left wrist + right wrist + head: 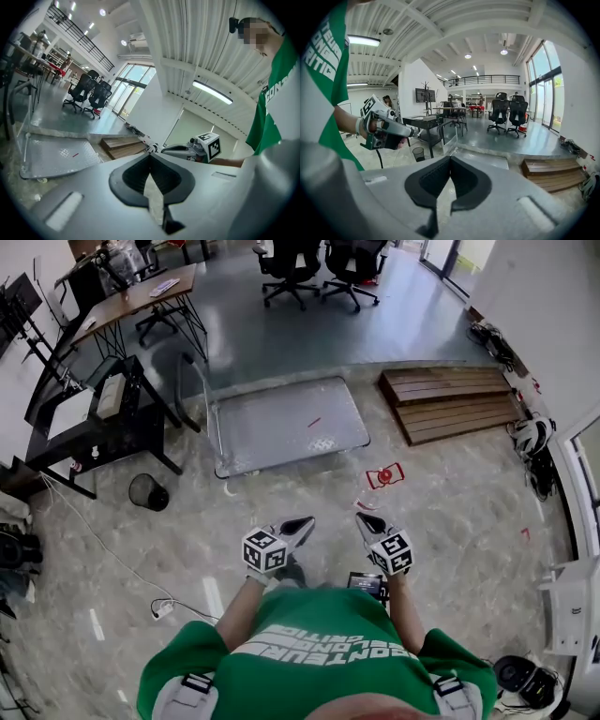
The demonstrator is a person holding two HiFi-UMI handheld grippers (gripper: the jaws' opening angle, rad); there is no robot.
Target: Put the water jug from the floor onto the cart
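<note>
Closest to me is the person in a green shirt point(319, 652), arms out in front with a gripper in each hand. The left gripper point(307, 520) has its fingers pressed together to a point with nothing between them. The right gripper point(360, 516) is just the same, closed tight and empty. The two sit side by side with a gap between them, each with its marker cube toward the person, both pointing out over the pale marbled floor point(450, 521). A little past the right gripper's tip, on the floor and just off the near right corner of the cart, stands what I take to be the water jug point(384, 475). From here it is only a small round red top inside red corner marks, and I cannot make out its body. Beyond it the cart point(272, 427) is a low, flat grey metal platform with a thin push handle standing up at its left end, and a small red mark on its deck. To its right lies a slatted wooden platform point(450, 404), to its left a black bin point(148, 491) beside a black desk point(94, 418), and farthest off are black office chairs point(291, 268).
</note>
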